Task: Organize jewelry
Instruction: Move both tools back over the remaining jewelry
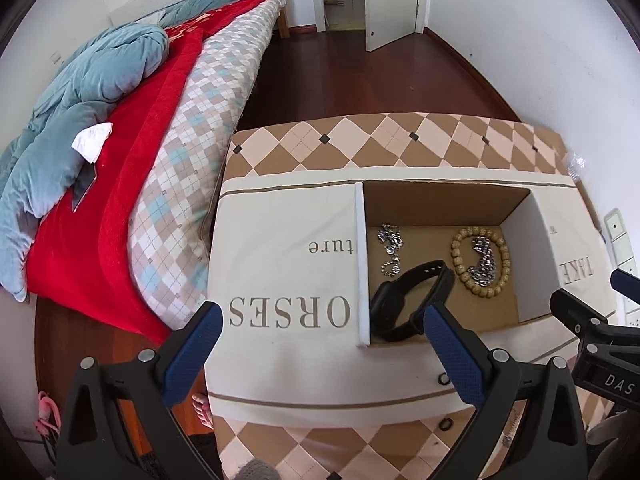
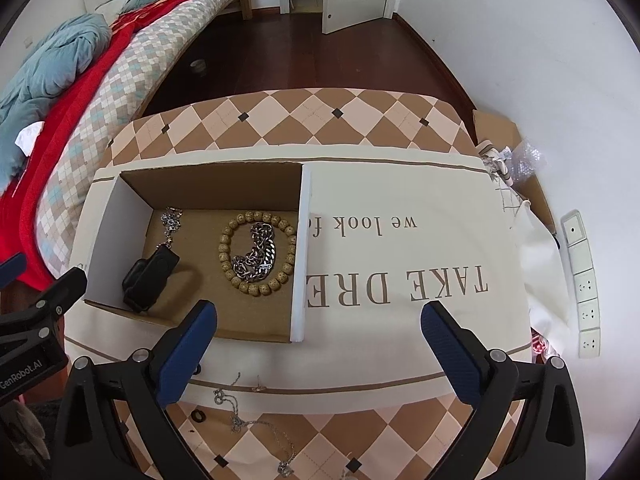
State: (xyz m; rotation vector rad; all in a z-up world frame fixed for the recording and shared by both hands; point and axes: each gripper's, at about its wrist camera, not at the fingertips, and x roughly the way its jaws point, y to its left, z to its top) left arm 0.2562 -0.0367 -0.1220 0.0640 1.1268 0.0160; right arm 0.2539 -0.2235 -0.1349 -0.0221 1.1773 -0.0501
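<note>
An open cardboard box (image 1: 448,200) (image 2: 208,184) sits on a cream printed cloth. Inside lie a black smartwatch (image 1: 404,304) (image 2: 150,276), a wooden bead bracelet (image 1: 480,260) (image 2: 258,254) with a heavy silver chain (image 1: 484,264) (image 2: 256,254) inside its ring, and a thin silver chain (image 1: 390,248) (image 2: 170,222). In front of the box a loose silver necklace (image 2: 248,420) and small black rings (image 1: 443,379) (image 2: 198,405) lie on the table. My left gripper (image 1: 324,344) is open and empty before the box. My right gripper (image 2: 318,344) is open and empty over the cloth.
The table has a brown and cream diamond cover (image 2: 280,120). A bed (image 1: 140,140) with a red blanket and blue quilt stands on the left. A wall with a power strip (image 2: 582,280) is on the right. A cardboard box with bubble wrap (image 2: 516,152) sits at the table's right end.
</note>
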